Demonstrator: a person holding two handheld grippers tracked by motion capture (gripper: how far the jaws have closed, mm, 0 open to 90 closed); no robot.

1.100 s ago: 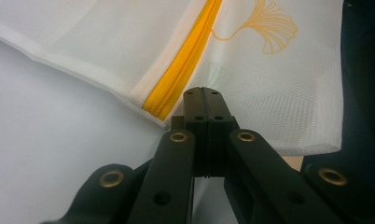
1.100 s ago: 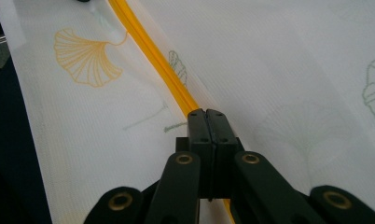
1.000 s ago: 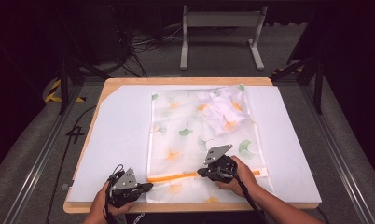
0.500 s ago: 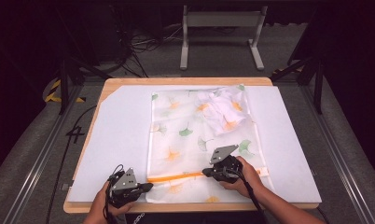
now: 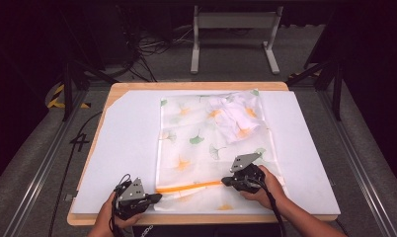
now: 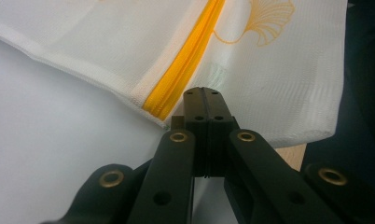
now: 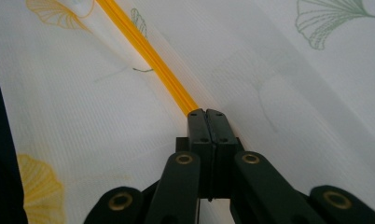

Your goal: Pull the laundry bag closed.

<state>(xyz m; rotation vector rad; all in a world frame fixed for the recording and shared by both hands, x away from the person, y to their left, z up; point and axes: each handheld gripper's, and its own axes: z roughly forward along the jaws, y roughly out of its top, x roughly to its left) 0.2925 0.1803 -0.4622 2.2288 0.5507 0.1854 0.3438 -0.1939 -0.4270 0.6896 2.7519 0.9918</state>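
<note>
A white mesh laundry bag (image 5: 211, 143) printed with ginkgo leaves lies flat mid-worktop on a white sheet (image 5: 122, 148), white clothing (image 5: 236, 116) bunched in its far right corner. Its orange zipper (image 5: 189, 186) runs across the near end. The right gripper (image 7: 207, 113) has its fingers pressed together on the zipper's right end; the left gripper (image 6: 204, 91) pinches the bag's near left corner.

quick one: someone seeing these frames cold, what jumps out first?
Probably the orange zipper running across the near end of the white mesh laundry bag printed with ginkgo leaves, which lies mid-table on a white mat. Each end of the zipper meets a hand-held gripper: the left gripper with jaws together at the bag's near-left corner, the right gripper with jaws together on the zipper line. A bunched white garment sits inside the bag's far right corner.
</note>
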